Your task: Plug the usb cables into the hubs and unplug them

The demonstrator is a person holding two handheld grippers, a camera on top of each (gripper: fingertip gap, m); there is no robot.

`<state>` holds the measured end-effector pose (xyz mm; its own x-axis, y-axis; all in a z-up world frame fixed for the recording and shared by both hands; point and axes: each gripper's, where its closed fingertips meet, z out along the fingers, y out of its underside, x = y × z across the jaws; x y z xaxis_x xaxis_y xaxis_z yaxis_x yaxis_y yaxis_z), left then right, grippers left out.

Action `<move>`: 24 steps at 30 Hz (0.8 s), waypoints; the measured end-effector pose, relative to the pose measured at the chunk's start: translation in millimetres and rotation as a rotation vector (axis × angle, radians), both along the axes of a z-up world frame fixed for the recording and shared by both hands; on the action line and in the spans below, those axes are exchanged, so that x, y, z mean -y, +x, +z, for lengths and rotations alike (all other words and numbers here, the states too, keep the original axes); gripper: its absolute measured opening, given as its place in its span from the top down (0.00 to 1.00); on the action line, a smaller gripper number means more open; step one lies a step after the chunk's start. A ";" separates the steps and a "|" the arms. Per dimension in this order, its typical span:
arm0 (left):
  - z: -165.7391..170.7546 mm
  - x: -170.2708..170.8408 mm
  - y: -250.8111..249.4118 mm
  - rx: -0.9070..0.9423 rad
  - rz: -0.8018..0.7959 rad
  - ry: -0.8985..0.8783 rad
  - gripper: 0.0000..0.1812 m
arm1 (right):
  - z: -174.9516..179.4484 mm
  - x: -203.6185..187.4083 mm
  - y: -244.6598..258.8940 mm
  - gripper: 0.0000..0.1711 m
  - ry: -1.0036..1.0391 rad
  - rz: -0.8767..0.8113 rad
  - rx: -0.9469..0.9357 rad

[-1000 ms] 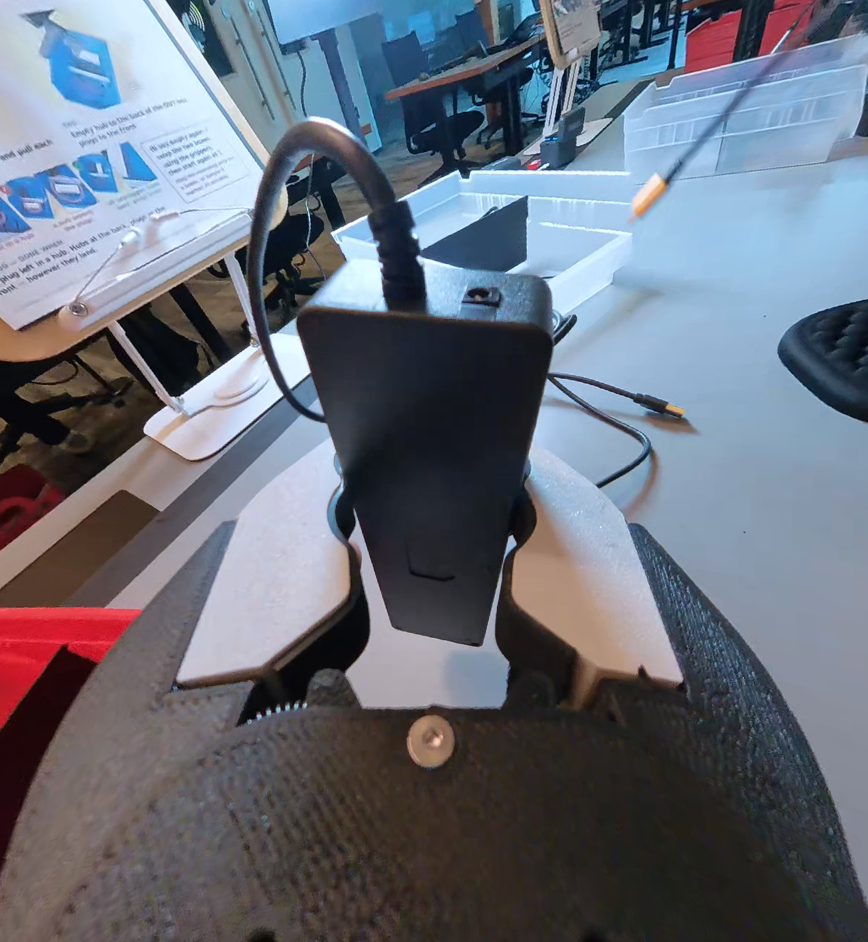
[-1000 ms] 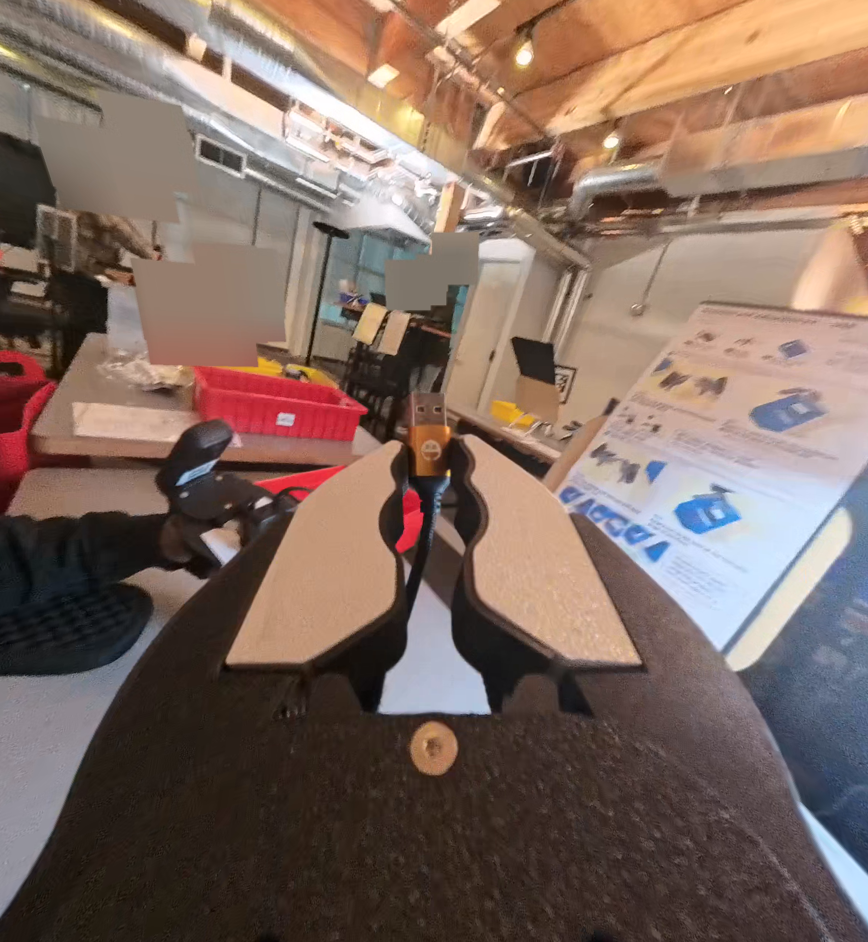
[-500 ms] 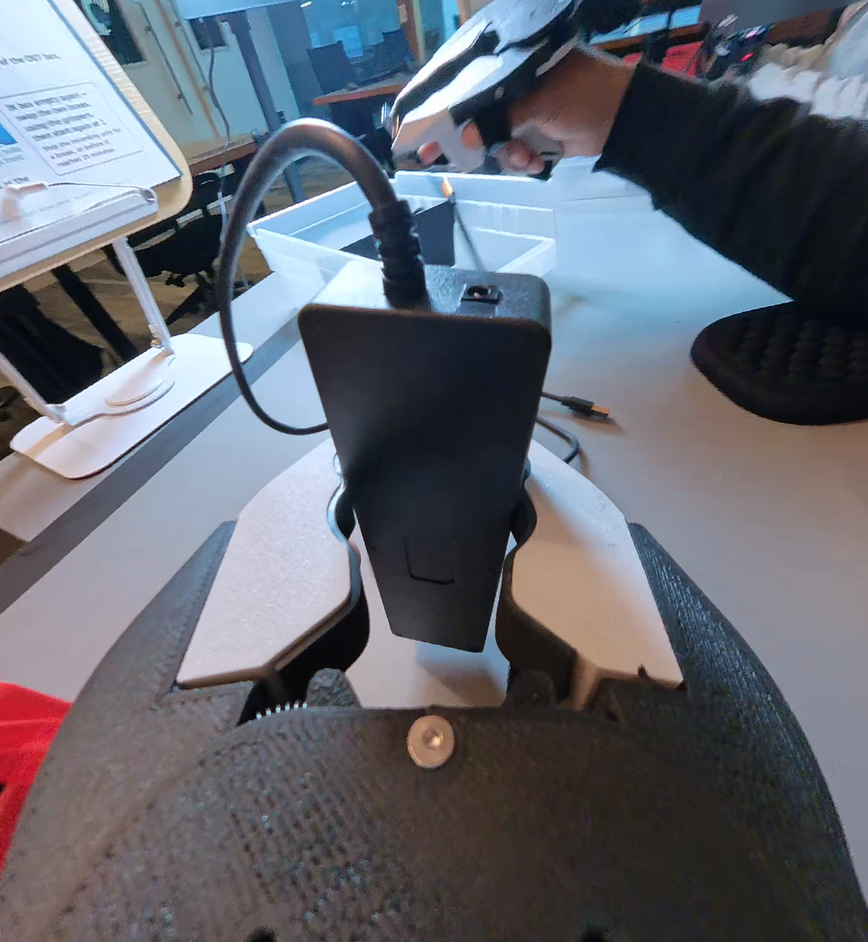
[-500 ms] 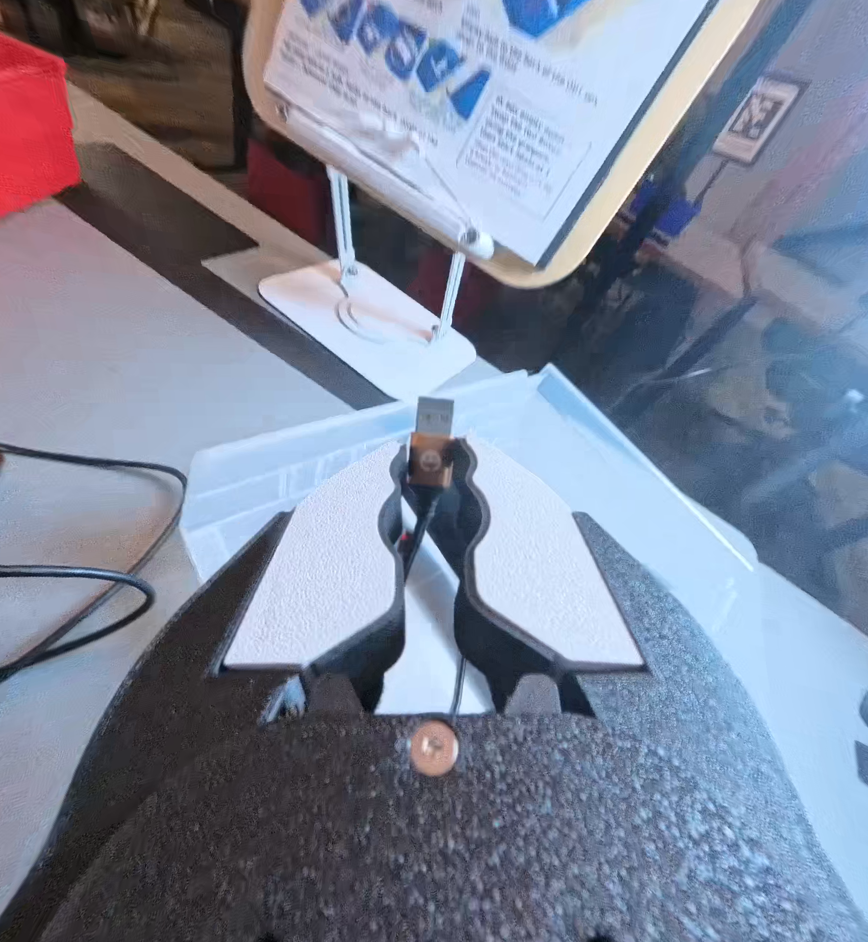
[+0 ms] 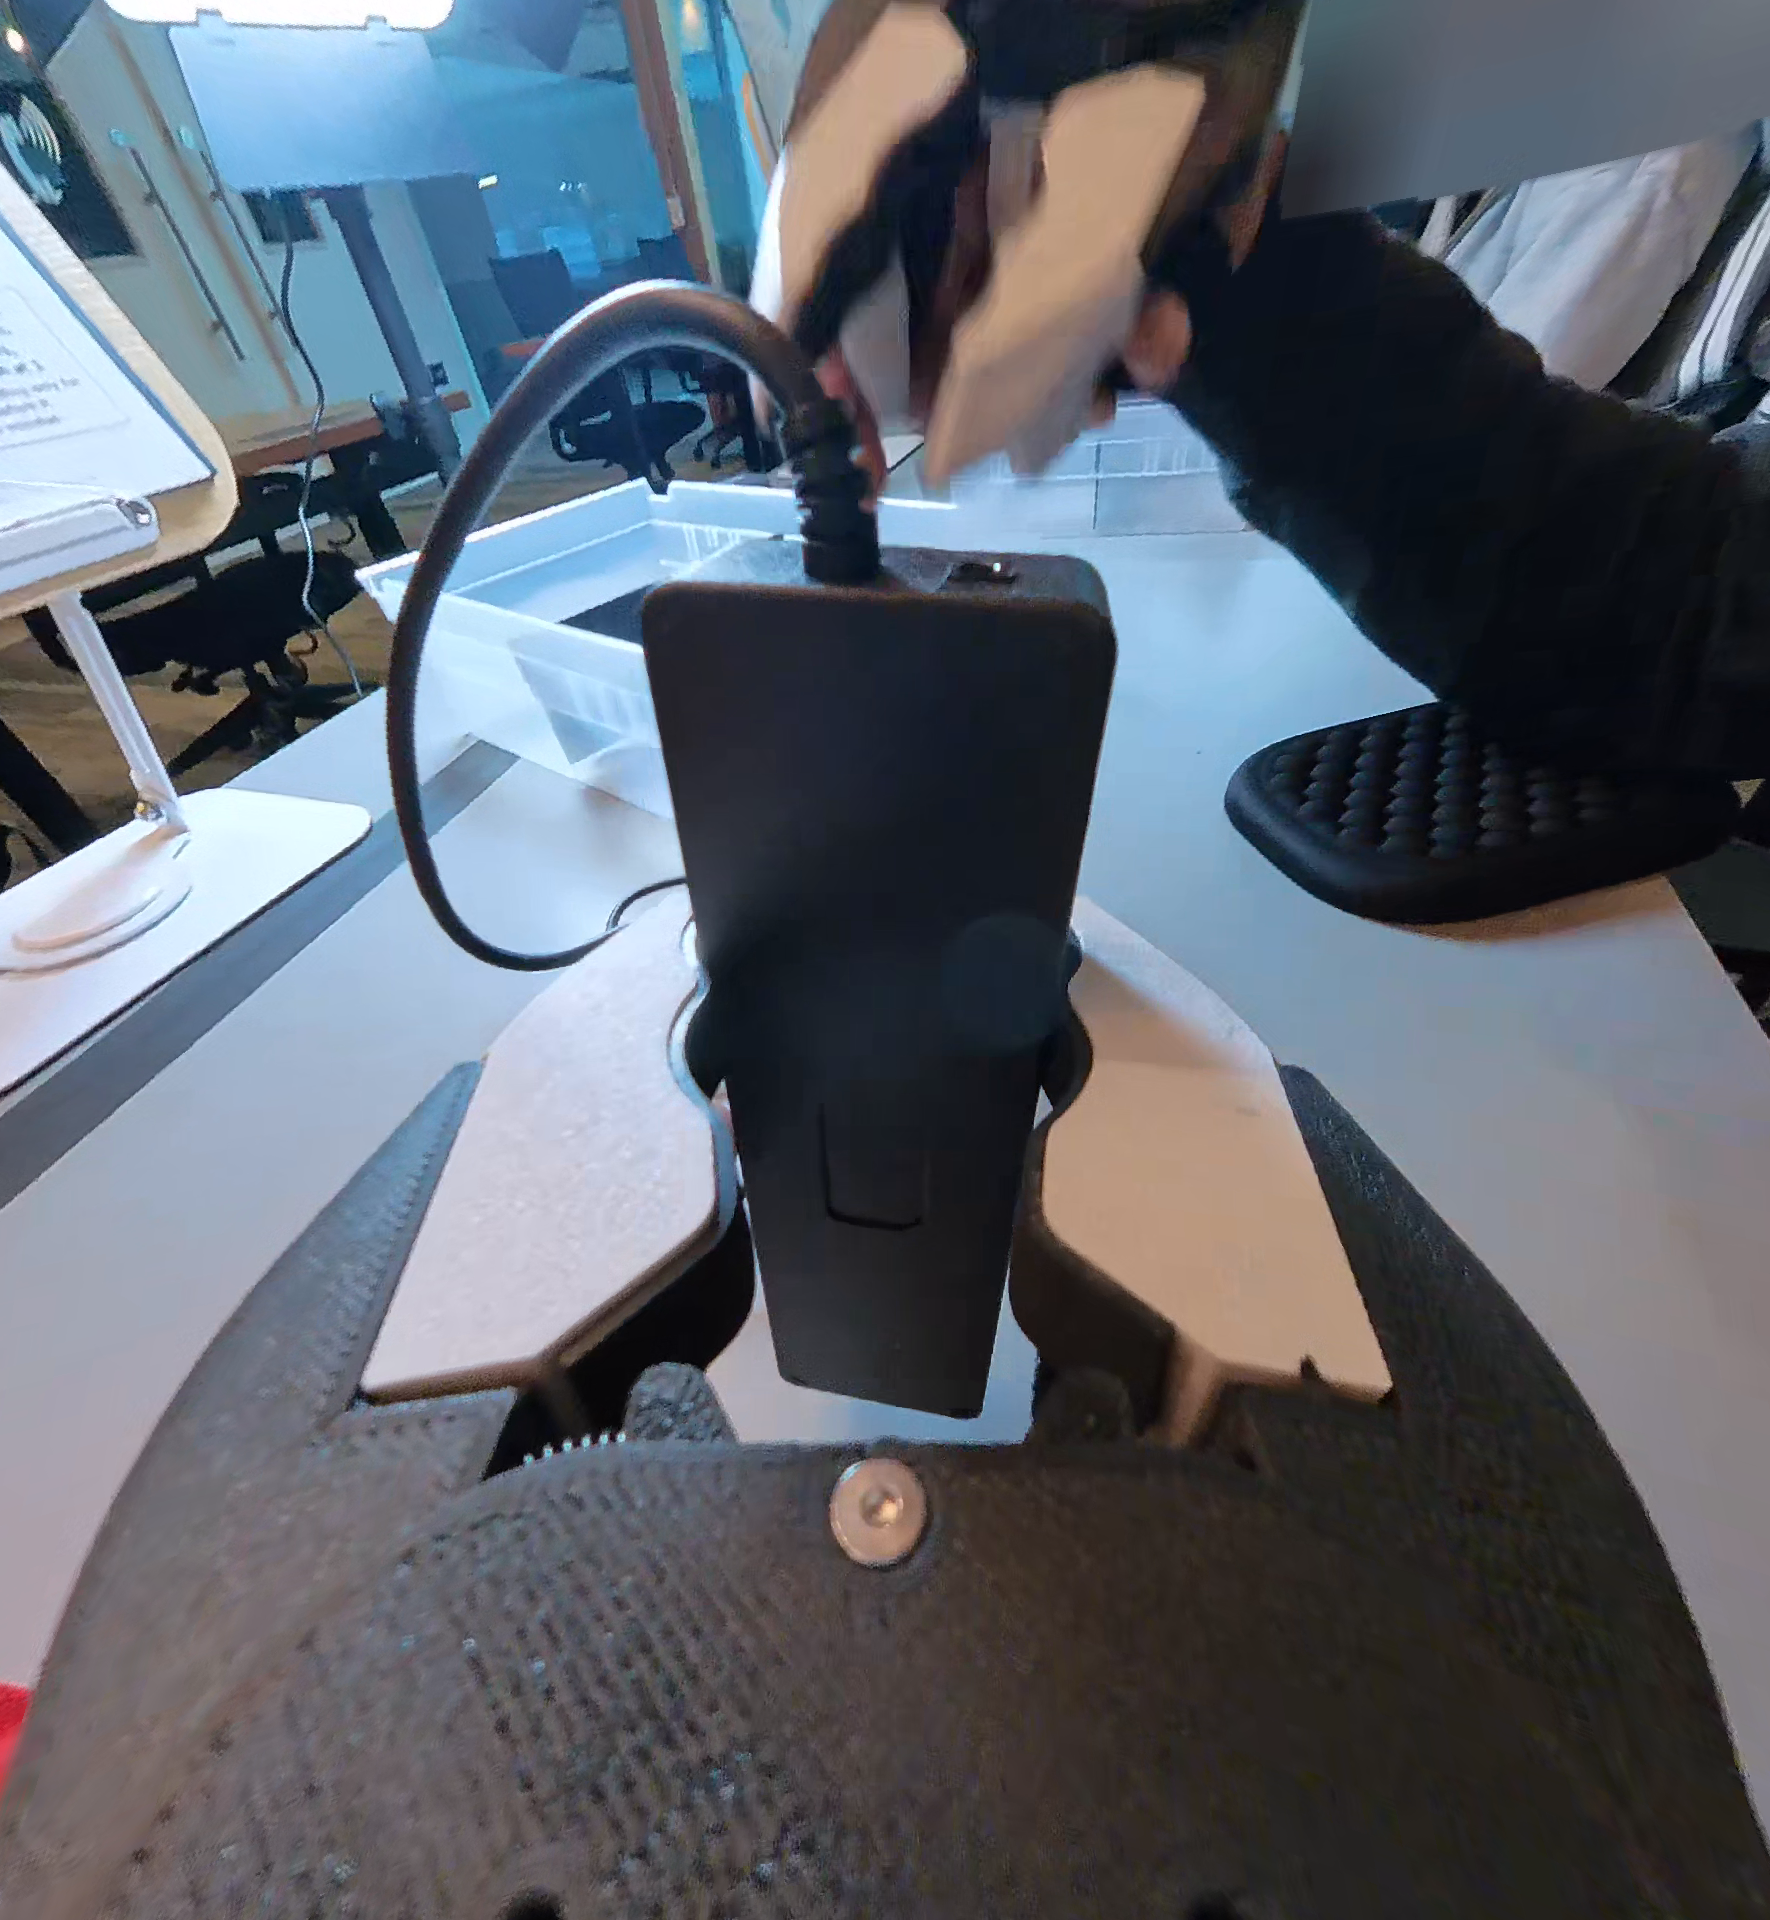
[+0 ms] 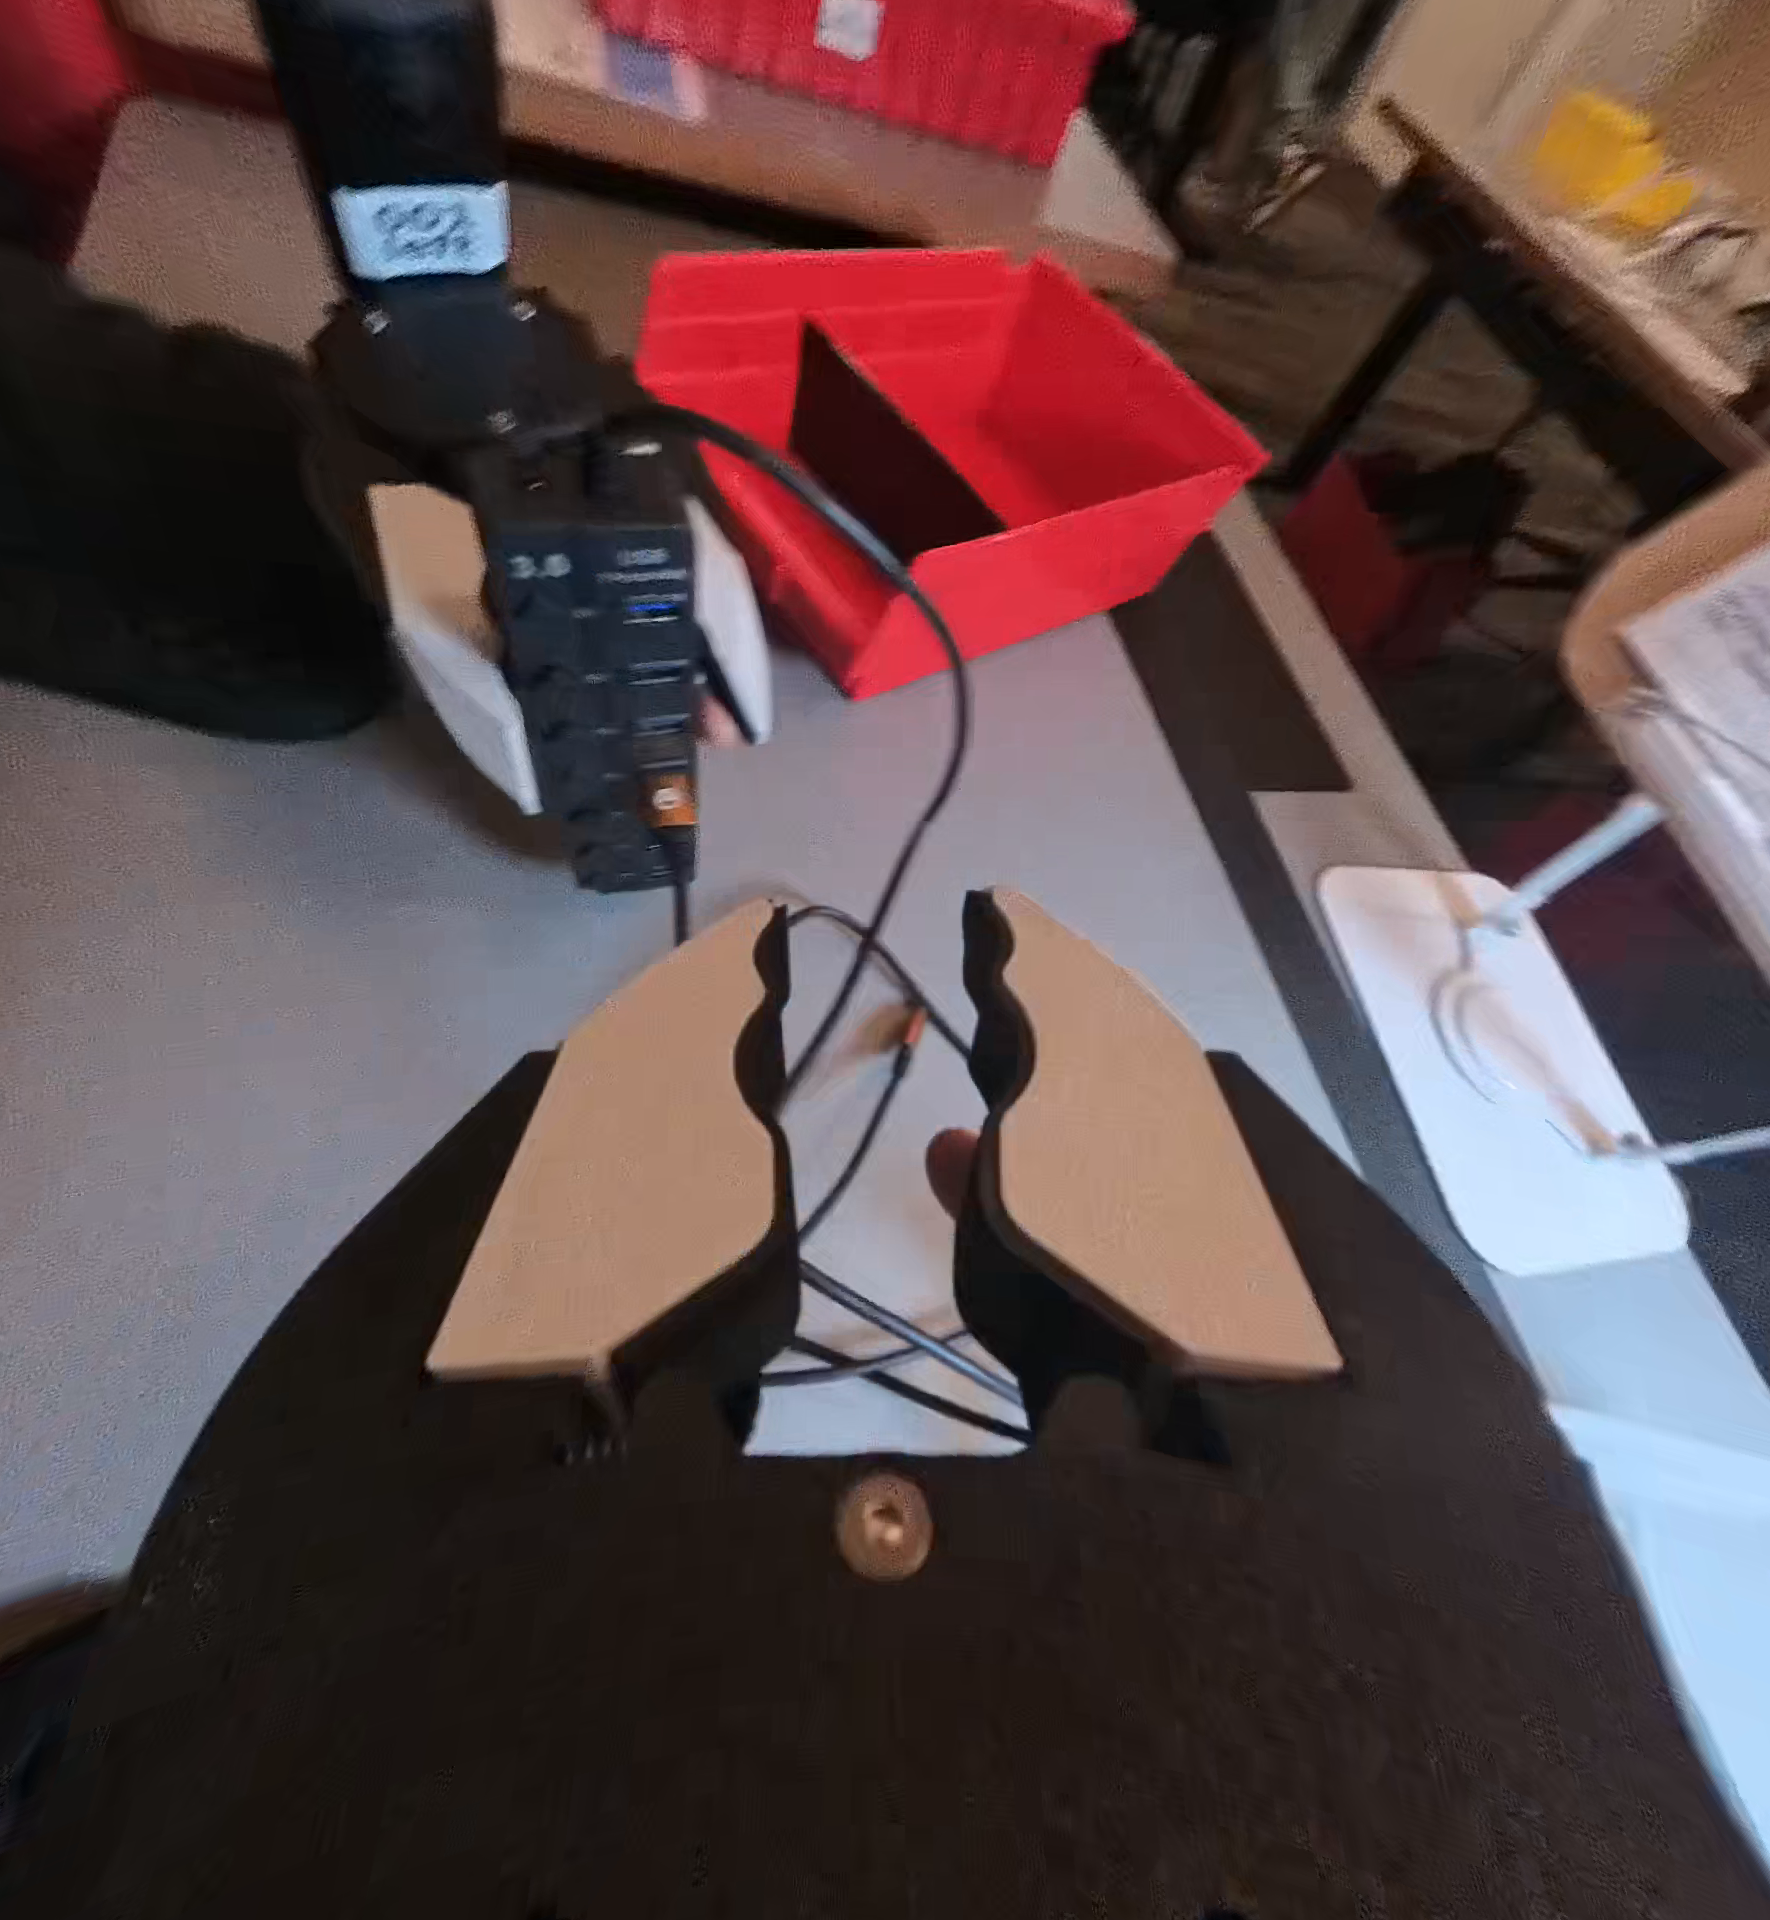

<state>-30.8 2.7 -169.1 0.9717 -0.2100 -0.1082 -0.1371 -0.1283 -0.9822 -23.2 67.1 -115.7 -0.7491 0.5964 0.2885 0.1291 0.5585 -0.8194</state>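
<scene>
Left gripper (image 5: 886, 997) clamped on the black USB hub (image 5: 876, 883), held upright above the grey table (image 5: 1380, 1091), fingers pressing its two long sides. Hub's own thick black cable (image 5: 507, 499) rising from the top end and looping down to the left. In the right wrist view, an orange-tipped USB plug (image 6: 669, 802) seated in the lowest port of the hub, thin black lead trailing down to the table. Right gripper (image 6: 876, 914) spread apart and empty, hovering just beside the hub's top end, blurred in the left view. A second orange-tipped plug (image 6: 896, 1029), probably loose on the table, visible between the right fingers. Red bin (image 6: 964, 436) beyond the hub; white tray (image 5: 548, 582) and document stand (image 5: 133, 873) nearby.
</scene>
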 end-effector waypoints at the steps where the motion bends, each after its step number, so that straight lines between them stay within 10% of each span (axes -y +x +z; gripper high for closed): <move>1: 2.2 0.4 2.9 -0.010 -0.009 0.012 0.67 | -16.1 19.8 2.2 0.81 0.057 0.050 0.035; 10: 20.5 4.7 25.4 -0.118 -0.059 0.089 0.67 | -82.6 92.1 -11.2 0.90 0.177 0.119 0.095; 17: 37.9 26.5 -21.1 -0.165 0.093 0.089 0.67 | -94.6 41.7 -7.8 0.91 0.403 0.077 0.125; 24: 26.0 39.8 -48.7 -0.105 0.149 0.049 0.67 | 34.7 19.7 26.4 0.91 -0.038 0.139 -0.093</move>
